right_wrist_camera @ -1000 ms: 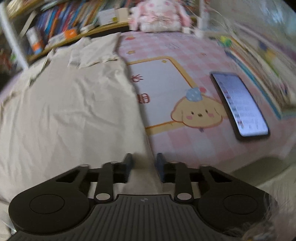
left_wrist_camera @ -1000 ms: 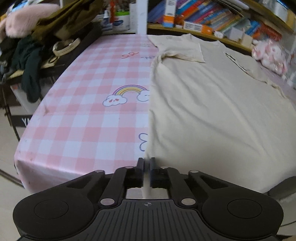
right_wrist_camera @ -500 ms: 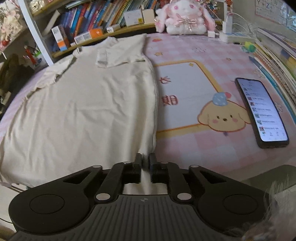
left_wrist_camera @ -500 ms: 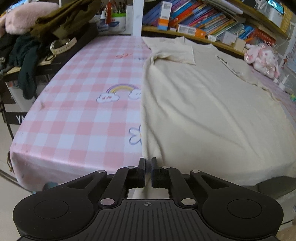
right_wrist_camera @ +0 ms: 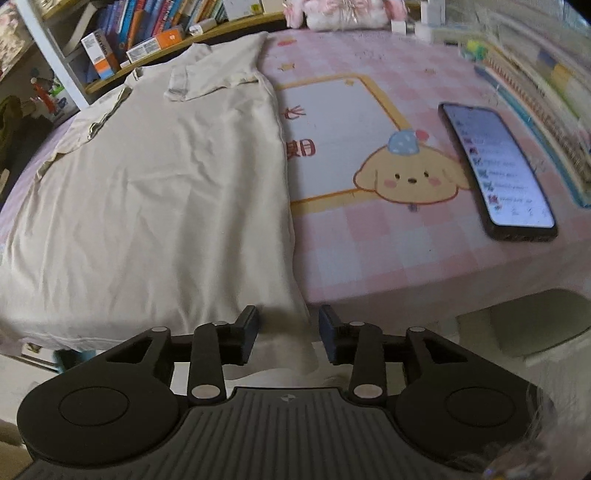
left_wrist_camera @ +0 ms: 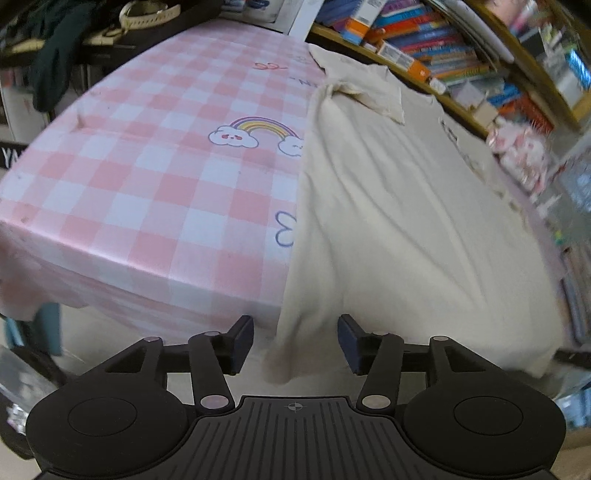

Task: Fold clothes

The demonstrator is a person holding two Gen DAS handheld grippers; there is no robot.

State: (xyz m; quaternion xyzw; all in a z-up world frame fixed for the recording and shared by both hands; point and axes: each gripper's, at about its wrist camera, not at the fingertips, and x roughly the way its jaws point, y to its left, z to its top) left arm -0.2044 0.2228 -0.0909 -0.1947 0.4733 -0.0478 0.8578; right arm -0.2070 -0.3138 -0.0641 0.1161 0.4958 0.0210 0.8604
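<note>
Surface: table under a pink checked cloth (left_wrist_camera: pixel 155 192) printed with a rainbow and a puppy; bookshelves (right_wrist_camera: pixel 140 33) behind, a plush toy (right_wrist_camera: pixel 340 14) at the far edge.

Item: cream short-sleeved shirt (right_wrist_camera: pixel 166 192), spread flat lengthwise with collar at the far end and sleeves folded inward, hem hanging over the near table edge. This looks like a layout meant for a lengthwise fold.

Left gripper (left_wrist_camera: pixel 295 338): jaws opening, the left hem corner hanging loose between them and pressed by neither pad.

Right gripper (right_wrist_camera: pixel 288 334): jaws opening, the right hem corner between them, likewise free.

Incidental: smartphone (right_wrist_camera: pixel 498 170), screen lit, lying well clear of the shirt.
</note>
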